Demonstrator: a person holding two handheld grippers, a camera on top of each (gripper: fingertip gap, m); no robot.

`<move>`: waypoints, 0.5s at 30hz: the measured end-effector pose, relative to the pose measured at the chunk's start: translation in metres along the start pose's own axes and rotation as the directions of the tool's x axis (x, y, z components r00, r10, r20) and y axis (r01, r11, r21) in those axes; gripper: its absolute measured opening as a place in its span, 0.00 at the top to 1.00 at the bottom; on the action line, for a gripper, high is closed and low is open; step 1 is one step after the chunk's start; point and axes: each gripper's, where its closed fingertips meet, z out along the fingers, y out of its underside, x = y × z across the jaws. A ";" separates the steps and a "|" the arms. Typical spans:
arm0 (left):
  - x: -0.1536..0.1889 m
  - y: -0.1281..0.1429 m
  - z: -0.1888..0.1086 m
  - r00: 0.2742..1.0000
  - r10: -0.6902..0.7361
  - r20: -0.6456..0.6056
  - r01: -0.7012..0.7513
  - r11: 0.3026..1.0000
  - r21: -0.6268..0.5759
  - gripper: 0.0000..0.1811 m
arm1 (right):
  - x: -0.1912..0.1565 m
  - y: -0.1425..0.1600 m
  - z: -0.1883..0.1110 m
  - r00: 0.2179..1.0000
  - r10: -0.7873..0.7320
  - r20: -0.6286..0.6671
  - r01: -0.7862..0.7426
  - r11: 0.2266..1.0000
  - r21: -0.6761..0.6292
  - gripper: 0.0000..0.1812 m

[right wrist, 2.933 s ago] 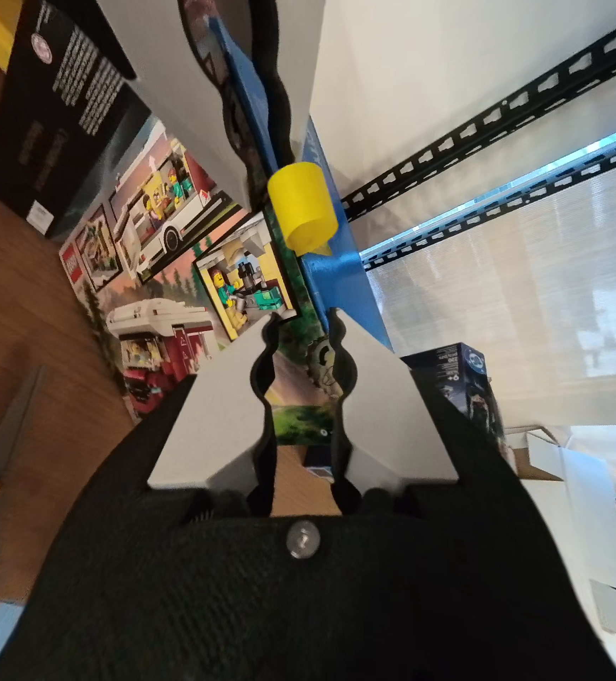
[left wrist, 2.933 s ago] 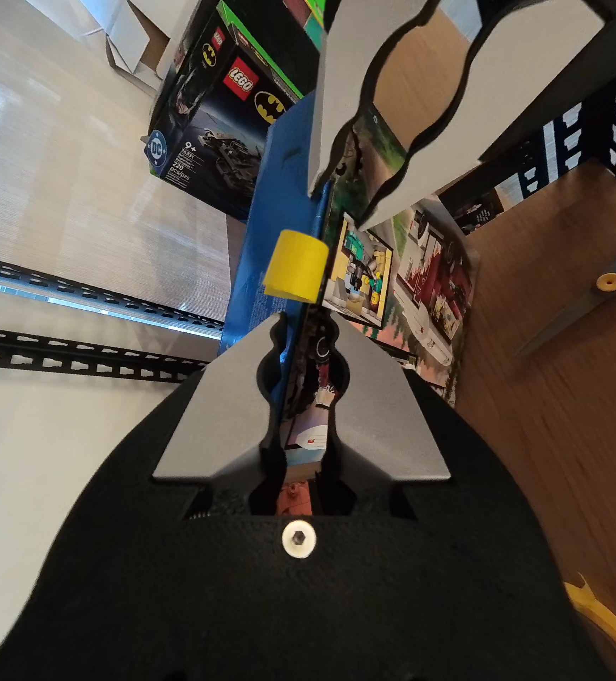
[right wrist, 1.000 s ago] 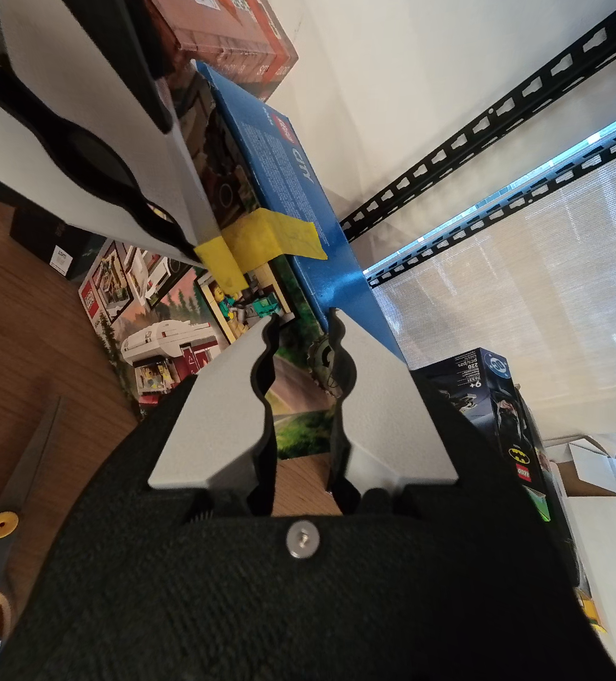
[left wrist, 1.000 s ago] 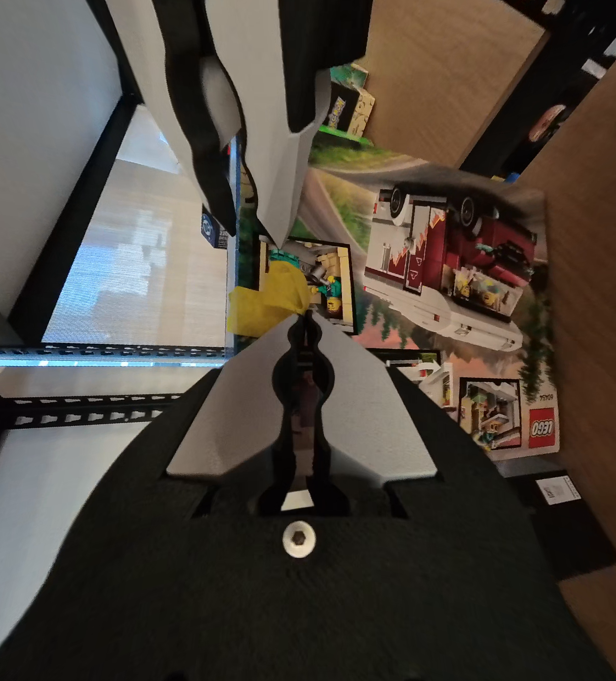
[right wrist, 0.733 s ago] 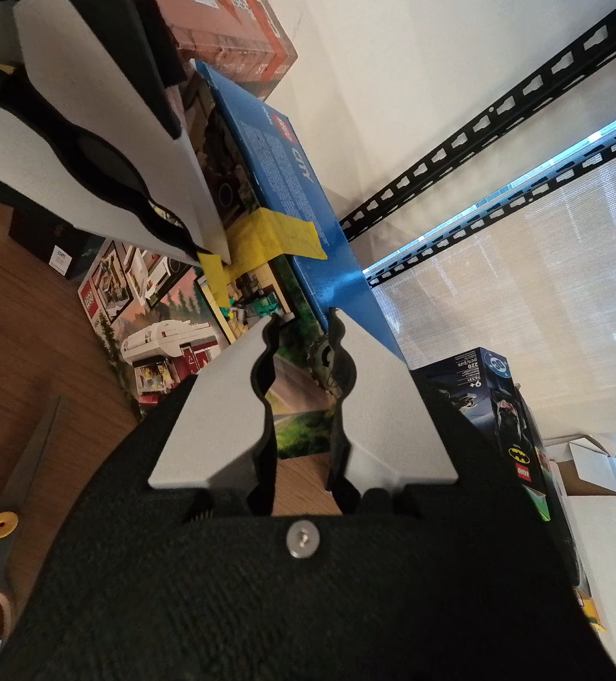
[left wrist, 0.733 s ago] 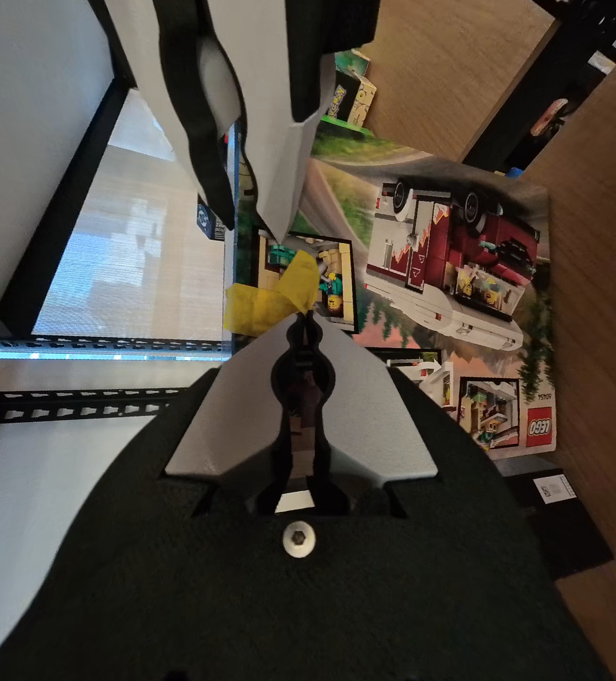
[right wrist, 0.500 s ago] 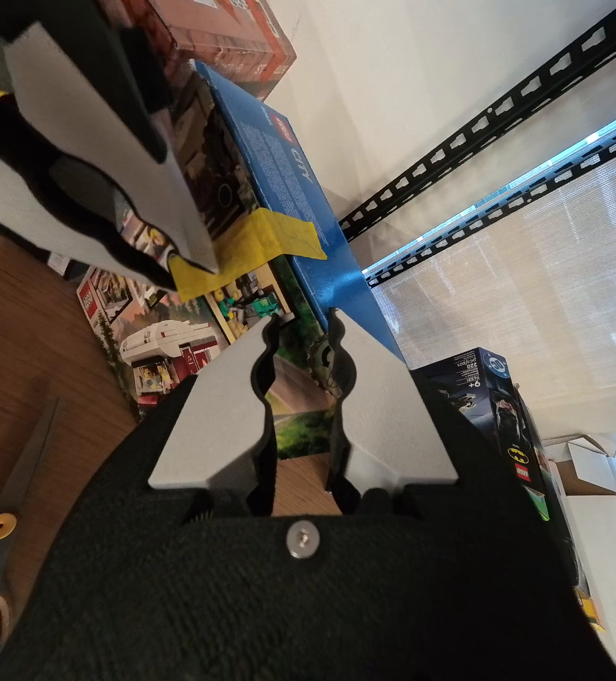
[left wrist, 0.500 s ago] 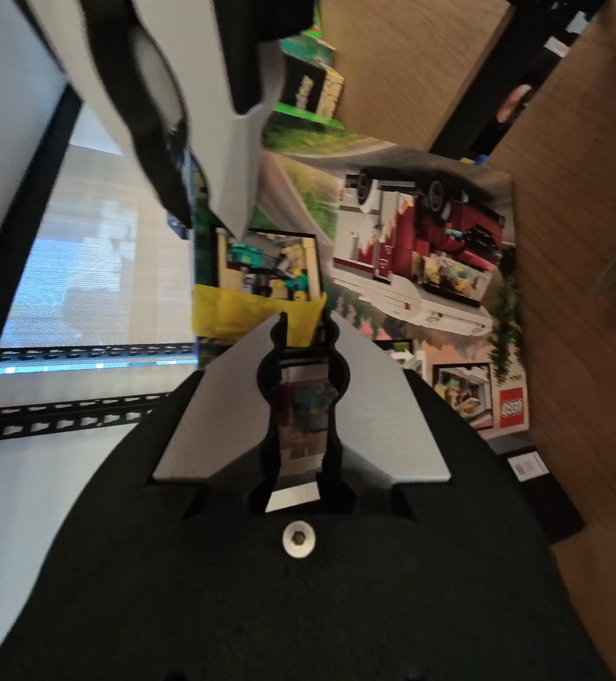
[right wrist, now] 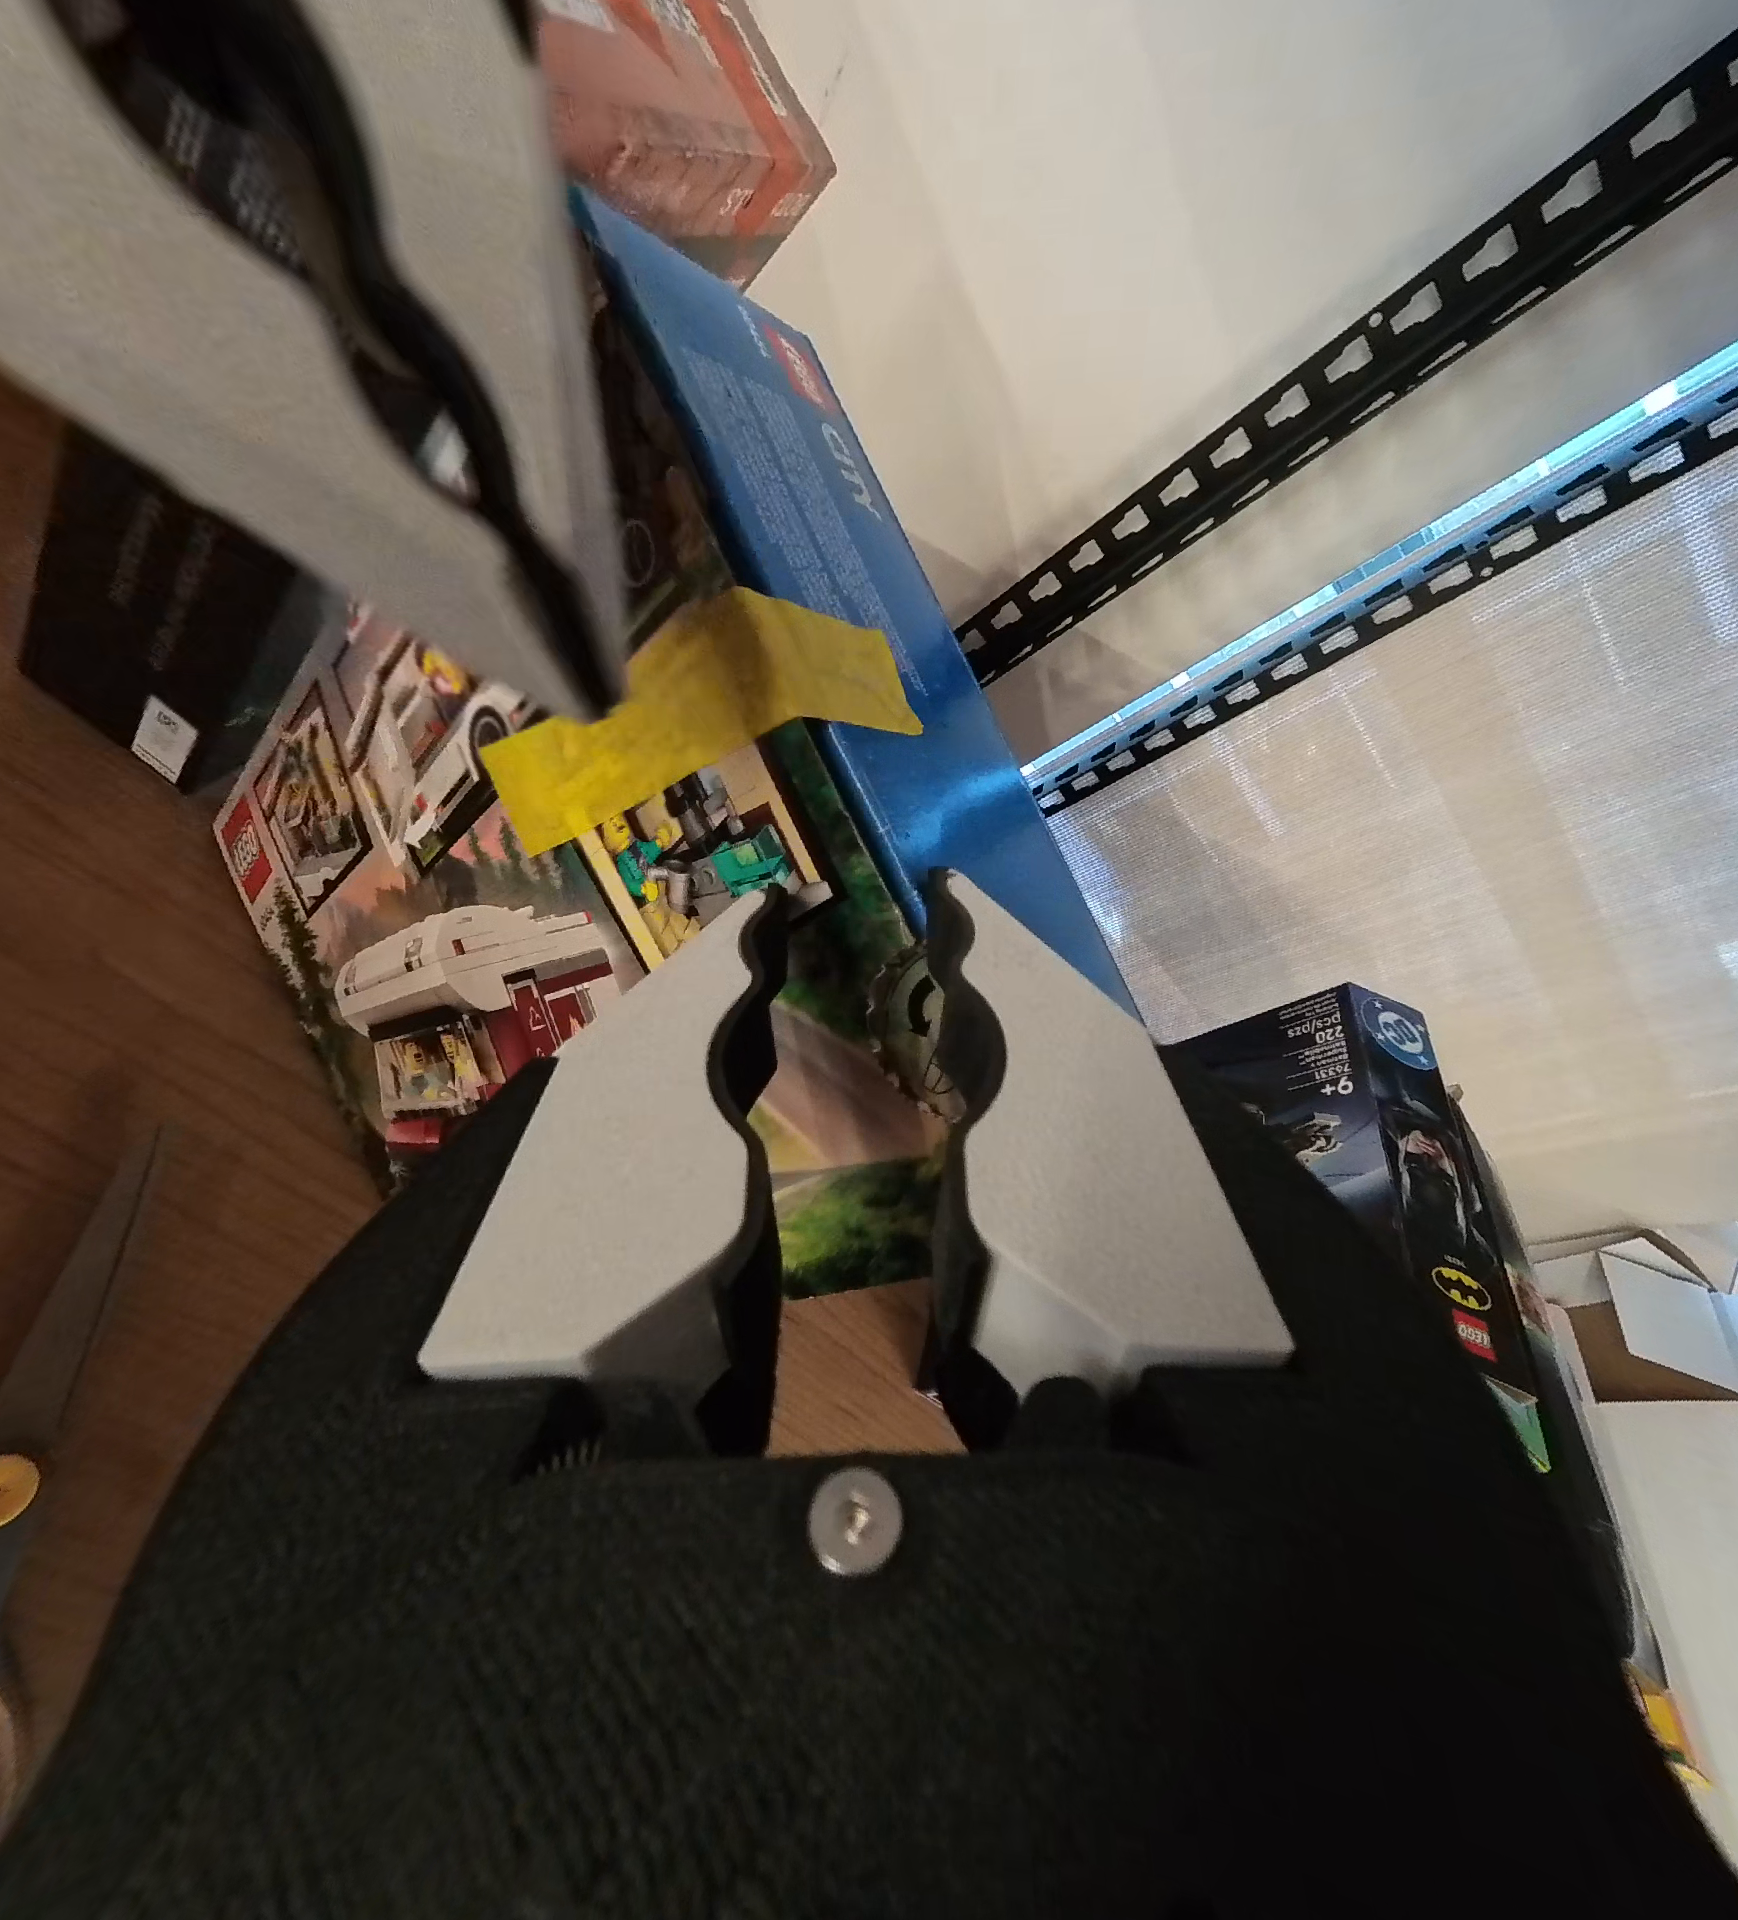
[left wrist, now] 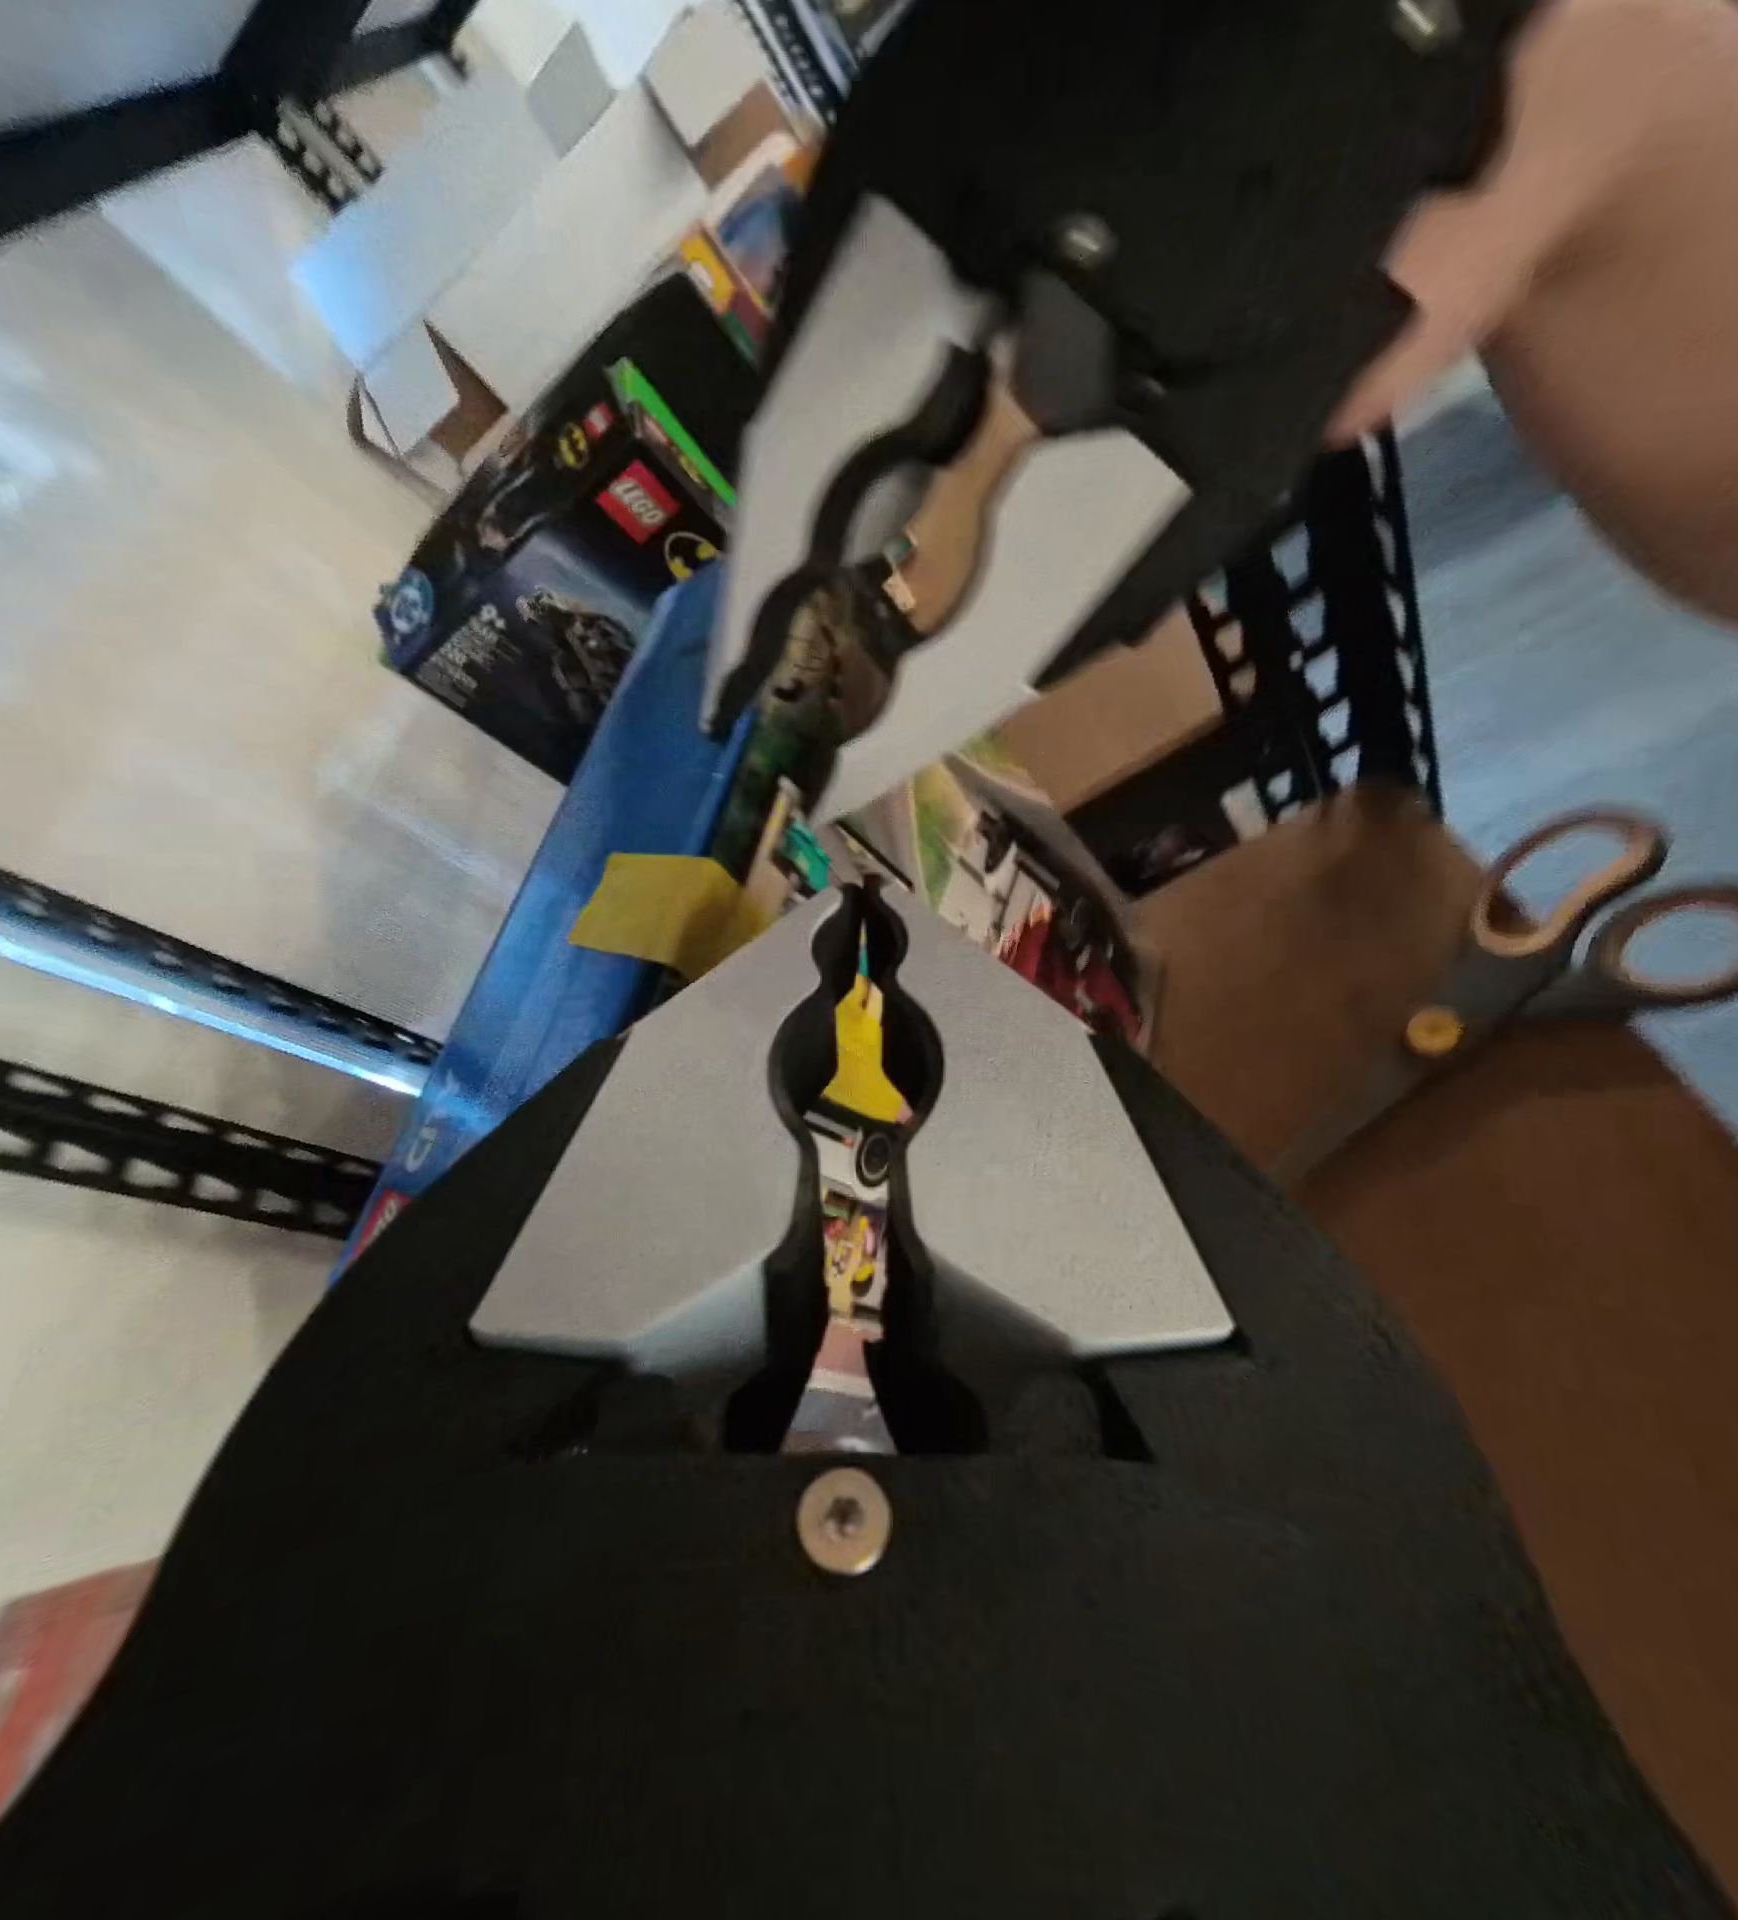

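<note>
A toy brick set box (right wrist: pixel 449 997) with a blue side (left wrist: pixel 636 727) and a camper van picture stands on a wooden surface (right wrist: pixel 65 987). A strip of yellow tape (right wrist: pixel 699 707) lies flat over its edge, from the blue side onto the picture face; it also shows in the left wrist view (left wrist: pixel 657 914). My left gripper (left wrist: pixel 865 896) is shut, and in the right wrist view (right wrist: pixel 590 675) its tip rests on the tape. My right gripper (right wrist: pixel 854 894) is open with the box's edge between its fingertips; the left wrist view (left wrist: pixel 782 758) shows it on the box farther along.
Scissors (left wrist: pixel 1530 966) lie on the wood to the right, also in the right wrist view (right wrist: pixel 13 1455). A black toy box (right wrist: pixel 1405 1164), an orange-red box (right wrist: pixel 699 114), a flat black box (right wrist: pixel 148 623), black slotted rails (right wrist: pixel 1364 343) and white cartons (right wrist: pixel 1675 1320) surround it. A hand (left wrist: pixel 1623 312) holds the right gripper. My right fingertips sit around 6 cm from my left ones.
The tape was a curled loop; my left gripper pinched its end, pulled it across the picture face, opened, then shut again. The tape now lies flat. My right gripper stayed put.
</note>
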 end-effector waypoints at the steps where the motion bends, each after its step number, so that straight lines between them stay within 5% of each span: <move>1: -0.007 -0.002 0.002 0.998 -0.062 0.008 0.062 0.998 0.011 1.00 | 0.000 0.000 0.000 1.000 0.000 0.000 0.000 1.000 0.001 0.86; 8: -0.021 0.010 0.024 0.963 -0.266 0.043 0.267 0.963 -0.021 1.00 | 0.000 0.000 0.000 1.000 0.000 0.002 0.000 1.000 -0.002 0.86; 15: -0.003 0.036 0.037 0.865 -0.499 -0.052 0.493 0.865 -0.096 1.00 | 0.001 0.000 0.001 1.000 0.002 -0.007 -0.002 1.000 -0.004 0.86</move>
